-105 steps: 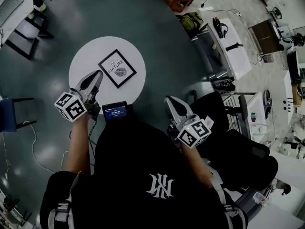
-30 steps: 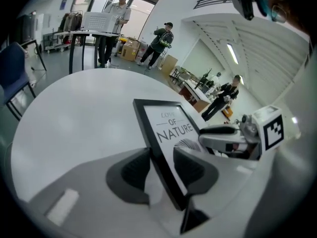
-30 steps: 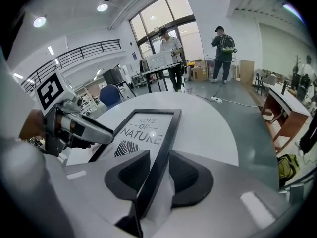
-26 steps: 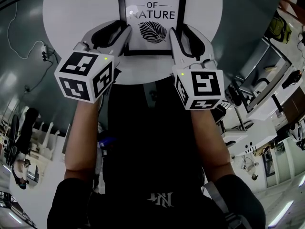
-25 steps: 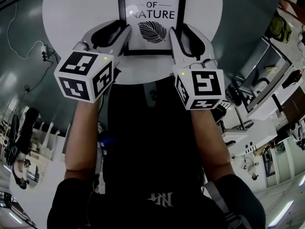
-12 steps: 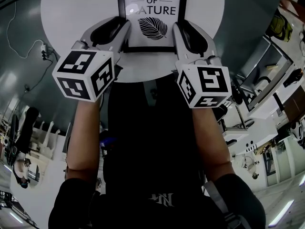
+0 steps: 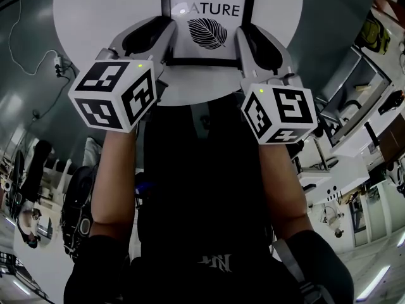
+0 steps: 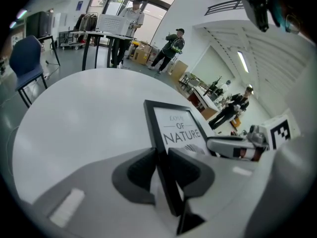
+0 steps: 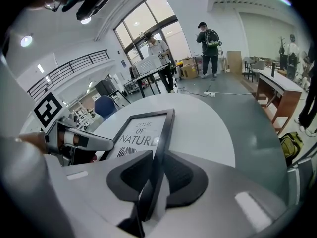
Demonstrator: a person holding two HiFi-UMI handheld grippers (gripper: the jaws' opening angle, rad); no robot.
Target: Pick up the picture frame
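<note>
Lifting is the step in hand, and it will likely go best with both hands rising as one. The round white table (image 7: pixel 95 18) lies straight ahead of the person. The picture frame (image 7: pixel 209 24) lies face up on its near half, with the print reading towards the person. Whether the near edge of the frame has left the surface yet, I cannot tell.

The left gripper (image 7: pixel 166 43) sits at the left side bar of the frame, close to the near corner. The right gripper (image 7: pixel 247 43) sits opposite it on the right side bar. Both sets of jaws have just been closing. In the left gripper view the thin black bar of the frame (image 8: pixel 176 128) stands between the pads of the left gripper (image 8: pixel 162 155), which pinch it from either side. In the right gripper view the right gripper (image 9: pixel 157 157) pinches the frame (image 9: pixel 148 128) the same way.

Since both holds sit at the near end, most of the frame's weight probably hangs beyond them, so the far end may sag or drag on the table. Both pinches should be firm before anything rises. Then both hands should come up at the same pace and level with each other. Neither wrist should roll against the other, because a twist could lever a narrow bar out of its pads.
</note>
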